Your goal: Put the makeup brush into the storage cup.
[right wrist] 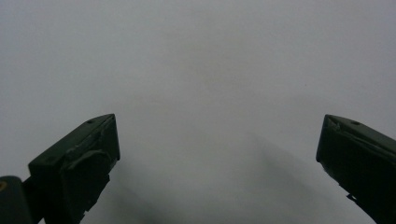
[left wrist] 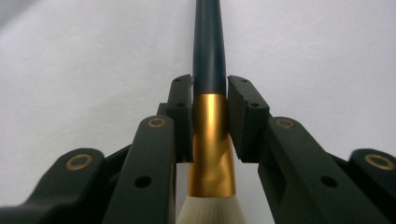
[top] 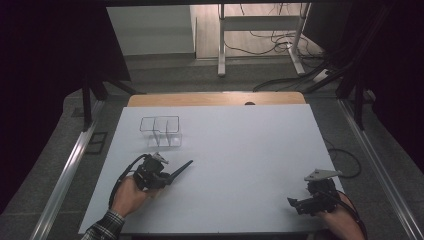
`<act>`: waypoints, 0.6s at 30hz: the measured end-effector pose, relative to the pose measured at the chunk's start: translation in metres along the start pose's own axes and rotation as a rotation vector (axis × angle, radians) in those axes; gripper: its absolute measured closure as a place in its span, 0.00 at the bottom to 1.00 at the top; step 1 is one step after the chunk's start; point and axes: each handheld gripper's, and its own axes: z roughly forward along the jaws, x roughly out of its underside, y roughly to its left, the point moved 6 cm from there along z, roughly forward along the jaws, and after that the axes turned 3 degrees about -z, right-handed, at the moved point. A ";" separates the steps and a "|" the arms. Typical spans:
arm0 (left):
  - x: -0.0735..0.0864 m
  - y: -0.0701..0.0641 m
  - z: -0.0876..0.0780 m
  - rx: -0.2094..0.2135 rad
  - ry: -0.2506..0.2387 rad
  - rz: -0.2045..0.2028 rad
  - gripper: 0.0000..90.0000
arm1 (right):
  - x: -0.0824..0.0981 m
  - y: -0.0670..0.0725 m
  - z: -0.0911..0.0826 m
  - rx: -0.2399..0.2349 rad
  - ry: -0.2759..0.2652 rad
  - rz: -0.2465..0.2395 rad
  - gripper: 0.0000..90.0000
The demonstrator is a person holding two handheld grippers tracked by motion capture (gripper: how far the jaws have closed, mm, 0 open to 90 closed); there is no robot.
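Makeup brush (left wrist: pixel 208 116), gold ferrule and dark handle, pinched between jaws of left gripper (top: pixel 172 176) at 8 o'clock on white table (top: pixel 240 150), handle pointing toward 2 o'clock. Clear divided organizer (top: pixel 160 131) just beyond, toward 11 o'clock. Right gripper (right wrist: pixel 217 154) at 4 o'clock, jaws spread wide, holding nothing.

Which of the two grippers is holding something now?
The left gripper: its jaws are shut on a brush at the gold band. The right gripper stands wide open over the white table.
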 end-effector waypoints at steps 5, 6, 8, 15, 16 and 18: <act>-0.003 -0.004 -0.005 0.016 -0.044 0.007 0.81 | 0.000 0.000 -0.001 0.001 -0.005 0.000 0.00; -0.004 -0.004 -0.006 0.020 -0.056 0.009 0.81 | -0.001 -0.001 -0.001 0.002 -0.008 0.001 0.00; -0.006 -0.006 -0.008 0.027 -0.074 0.015 0.81 | -0.001 -0.001 -0.001 0.001 -0.009 0.002 0.00; -0.010 -0.010 -0.015 0.047 -0.146 0.028 0.81 | -0.002 -0.001 -0.002 0.006 -0.022 0.005 0.00; -0.011 -0.011 -0.016 0.052 -0.151 0.028 0.81 | -0.002 -0.001 -0.003 0.008 -0.024 0.004 0.00; -0.012 -0.012 -0.018 0.063 -0.169 0.027 0.81 | -0.003 -0.002 -0.003 0.010 -0.031 0.004 0.00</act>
